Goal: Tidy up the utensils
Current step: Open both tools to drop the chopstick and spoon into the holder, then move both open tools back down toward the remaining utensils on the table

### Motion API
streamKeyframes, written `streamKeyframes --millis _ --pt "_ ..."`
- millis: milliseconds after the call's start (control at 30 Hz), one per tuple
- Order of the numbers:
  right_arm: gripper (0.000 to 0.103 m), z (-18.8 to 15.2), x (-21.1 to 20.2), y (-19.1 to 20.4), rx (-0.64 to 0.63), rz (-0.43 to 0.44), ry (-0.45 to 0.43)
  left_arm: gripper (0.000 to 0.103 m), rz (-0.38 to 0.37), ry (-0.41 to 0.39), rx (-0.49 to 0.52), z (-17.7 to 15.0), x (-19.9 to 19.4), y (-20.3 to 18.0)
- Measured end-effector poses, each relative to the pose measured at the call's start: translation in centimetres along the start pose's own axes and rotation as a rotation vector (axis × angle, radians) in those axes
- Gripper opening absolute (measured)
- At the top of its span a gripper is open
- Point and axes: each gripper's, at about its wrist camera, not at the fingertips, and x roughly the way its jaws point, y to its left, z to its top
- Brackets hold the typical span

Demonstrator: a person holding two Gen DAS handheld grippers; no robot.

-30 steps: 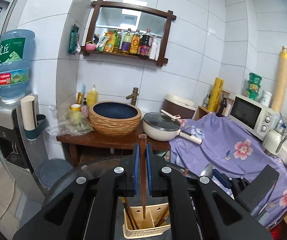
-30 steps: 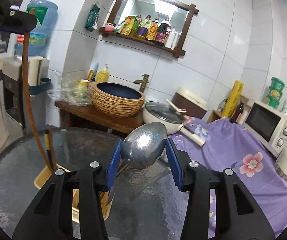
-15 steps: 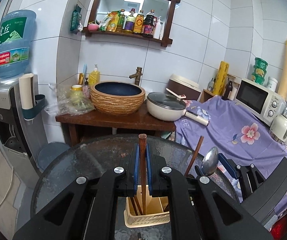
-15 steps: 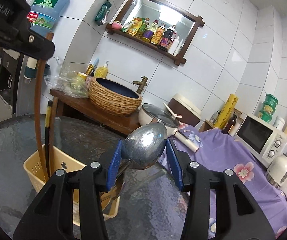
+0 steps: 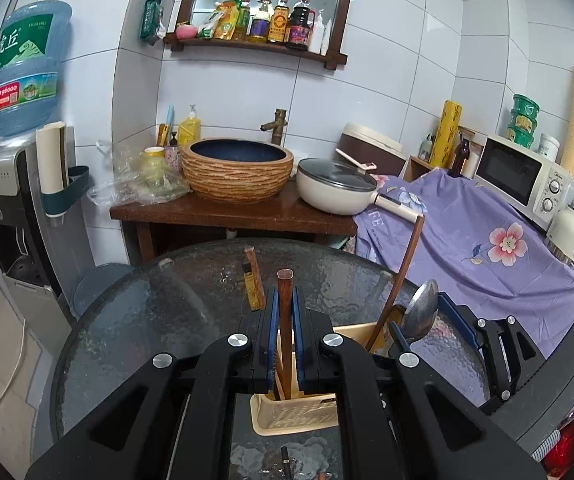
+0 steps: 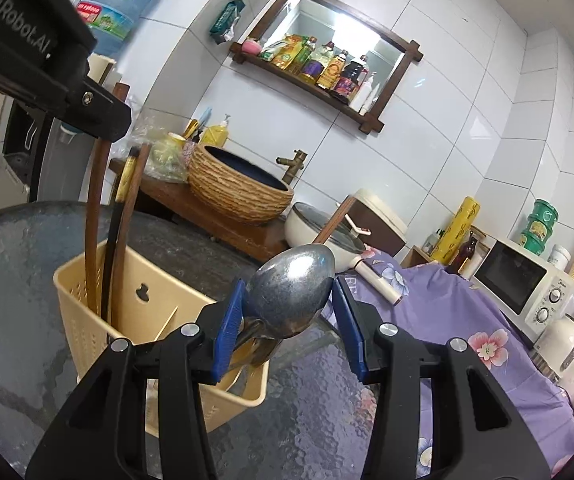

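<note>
A cream plastic utensil basket [image 6: 87, 292] stands on a round glass table [image 5: 167, 312]; it also shows in the left wrist view [image 5: 291, 416]. My left gripper [image 5: 285, 312] is shut on a brown wooden chopstick [image 5: 285, 280] whose lower end is inside the basket. My right gripper [image 6: 289, 308] has its jaws apart around the bowl of a metal spoon [image 6: 291, 292]; the spoon's handle points down into the basket, and I cannot tell if the pads touch it. Other chopsticks [image 6: 121, 216] stand in the basket. The right gripper shows in the left wrist view [image 5: 431, 320].
A wooden stand with a woven-rim basin [image 5: 239, 168] and a lidded pan [image 5: 335, 188] is behind the table. A purple floral cloth [image 5: 487, 248] covers a counter with a microwave [image 5: 523, 176] at right. A water dispenser [image 5: 15, 120] stands at left.
Both grippers have come down toward the basket. The chopstick and the spoon have sunk deeper into it. The right gripper's jaws stay equally apart.
</note>
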Motion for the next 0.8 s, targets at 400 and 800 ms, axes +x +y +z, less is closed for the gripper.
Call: streamKeyframes --millis 400,800 --pt "0.046 -1.5 0.3 0.5 -0.018 0.026 0.016 0.007 -0.001 0.021 0.013 -1.1 0.7 0.3" --pt "0.069 -2.2 -2.2 -1.9 0.089 0.026 -0.051 0.051 -0.034 -0.043 -0.033 -1.2 -1.5 1.1"
